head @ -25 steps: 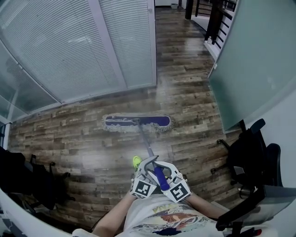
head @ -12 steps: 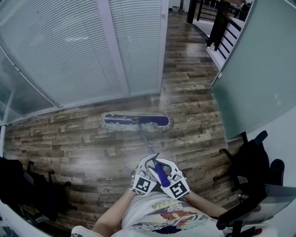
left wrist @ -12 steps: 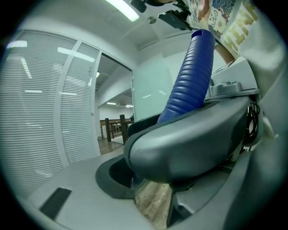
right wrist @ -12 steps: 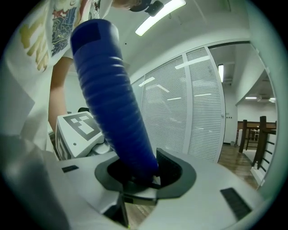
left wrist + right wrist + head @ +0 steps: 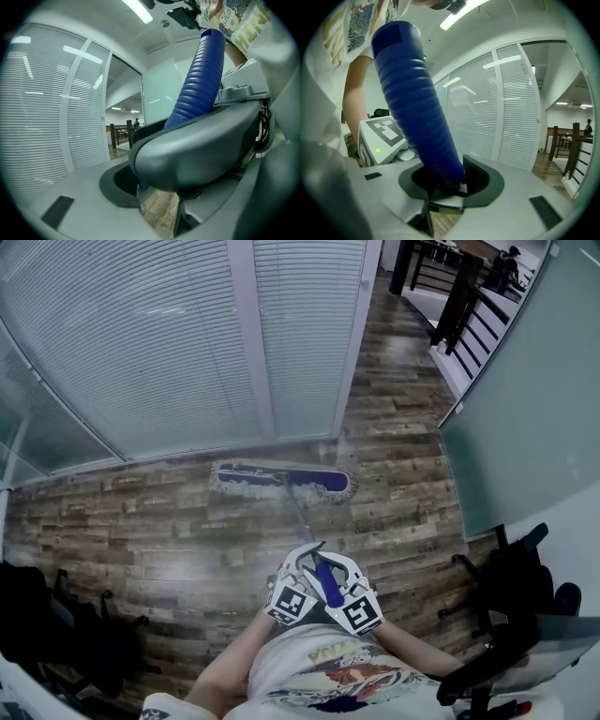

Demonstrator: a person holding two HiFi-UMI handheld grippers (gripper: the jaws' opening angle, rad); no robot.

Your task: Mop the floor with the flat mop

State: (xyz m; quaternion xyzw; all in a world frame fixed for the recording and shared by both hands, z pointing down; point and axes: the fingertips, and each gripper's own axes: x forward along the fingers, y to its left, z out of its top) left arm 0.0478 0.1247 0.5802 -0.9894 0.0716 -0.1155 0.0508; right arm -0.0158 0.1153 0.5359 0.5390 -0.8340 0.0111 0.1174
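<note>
The flat mop's blue head with its white fringe [image 5: 281,482] lies flat on the wooden floor [image 5: 169,531], close to the blinds. Its thin pole [image 5: 300,519] runs back to a blue ribbed grip [image 5: 326,583] in front of my body. My left gripper [image 5: 306,561] and right gripper [image 5: 336,568] are both shut on that grip, side by side. In the left gripper view the blue ribbed grip [image 5: 199,79] rises from the left gripper [image 5: 145,187]. The right gripper view shows the blue ribbed grip [image 5: 417,108] standing in the dark pads of the right gripper [image 5: 440,185].
A glass wall with white blinds [image 5: 141,343] runs along the left and back. A frosted glass panel [image 5: 534,381] stands at the right, with black office chairs [image 5: 511,577] below it. A dark chair [image 5: 56,624] sits at the bottom left. A dark railing [image 5: 450,277] lies far ahead.
The mop head and both grippers have travelled together across the floor along the blinds. The blinds' frame and right panel have shifted in view. Both grips have stayed the same.
</note>
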